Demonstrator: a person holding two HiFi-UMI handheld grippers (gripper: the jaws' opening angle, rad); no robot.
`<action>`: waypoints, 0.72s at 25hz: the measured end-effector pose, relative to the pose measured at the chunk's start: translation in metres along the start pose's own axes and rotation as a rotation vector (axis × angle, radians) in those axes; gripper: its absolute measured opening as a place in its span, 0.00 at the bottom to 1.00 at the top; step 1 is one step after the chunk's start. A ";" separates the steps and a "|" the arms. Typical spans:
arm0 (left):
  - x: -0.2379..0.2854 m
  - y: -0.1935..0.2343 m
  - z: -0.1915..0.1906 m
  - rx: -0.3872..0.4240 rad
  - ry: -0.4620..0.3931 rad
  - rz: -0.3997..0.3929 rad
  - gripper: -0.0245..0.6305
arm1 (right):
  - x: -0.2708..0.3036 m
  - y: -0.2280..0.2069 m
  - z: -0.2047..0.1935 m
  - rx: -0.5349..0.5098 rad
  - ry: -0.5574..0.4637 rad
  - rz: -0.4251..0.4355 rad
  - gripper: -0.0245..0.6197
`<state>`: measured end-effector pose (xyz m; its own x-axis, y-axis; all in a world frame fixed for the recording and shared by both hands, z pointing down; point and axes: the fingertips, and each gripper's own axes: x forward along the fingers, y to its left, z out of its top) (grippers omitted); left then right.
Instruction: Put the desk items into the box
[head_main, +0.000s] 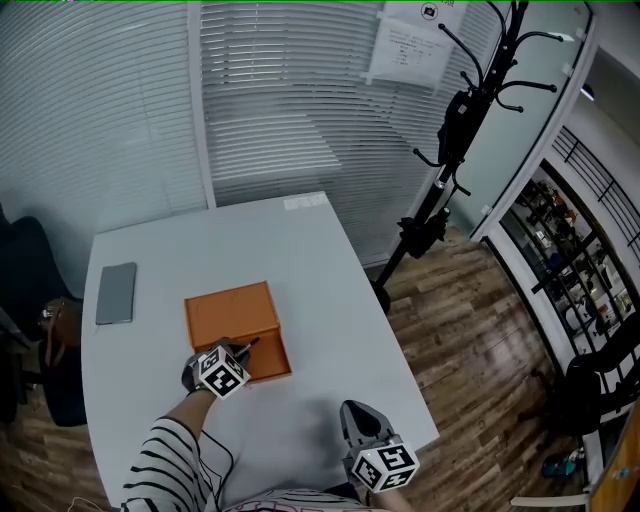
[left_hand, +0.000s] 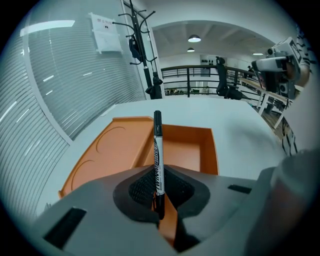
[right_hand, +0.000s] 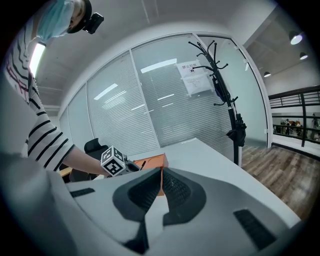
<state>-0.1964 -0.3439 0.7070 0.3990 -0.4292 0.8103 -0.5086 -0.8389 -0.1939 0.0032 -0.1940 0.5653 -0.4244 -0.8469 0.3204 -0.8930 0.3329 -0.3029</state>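
Note:
An orange box (head_main: 232, 314) lies open in the middle of the white table (head_main: 320, 260); its lid (left_hand: 112, 147) is folded flat beside the tray (left_hand: 186, 152). My left gripper (head_main: 238, 354) is shut on a black marker (left_hand: 158, 160), which sticks out past the jaws over the near edge of the box tray. The marker's tip (head_main: 253, 343) shows above the box. My right gripper (head_main: 360, 418) hovers near the table's front edge, shut with nothing between its jaws (right_hand: 161, 182). It looks toward the left gripper's marker cube (right_hand: 113, 161) and the box (right_hand: 153, 161).
A flat grey phone-like item (head_main: 116, 292) lies on the table's left side. A black coat stand (head_main: 445, 170) rises off the table's far right corner, over wooden floor. Blinds cover the glass wall behind. A dark chair (head_main: 30, 290) stands at the left.

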 end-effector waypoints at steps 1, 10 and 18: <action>0.001 0.001 -0.002 -0.001 0.010 -0.001 0.07 | 0.000 0.000 0.000 -0.001 0.002 0.000 0.08; 0.014 0.000 -0.014 -0.021 0.079 -0.024 0.07 | 0.001 -0.002 -0.002 -0.004 0.017 -0.007 0.08; 0.021 0.002 -0.026 -0.018 0.139 -0.025 0.07 | 0.001 -0.006 -0.002 -0.006 0.024 -0.014 0.08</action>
<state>-0.2089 -0.3463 0.7380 0.3030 -0.3563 0.8839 -0.5138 -0.8422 -0.1634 0.0080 -0.1955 0.5695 -0.4148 -0.8416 0.3460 -0.8998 0.3231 -0.2930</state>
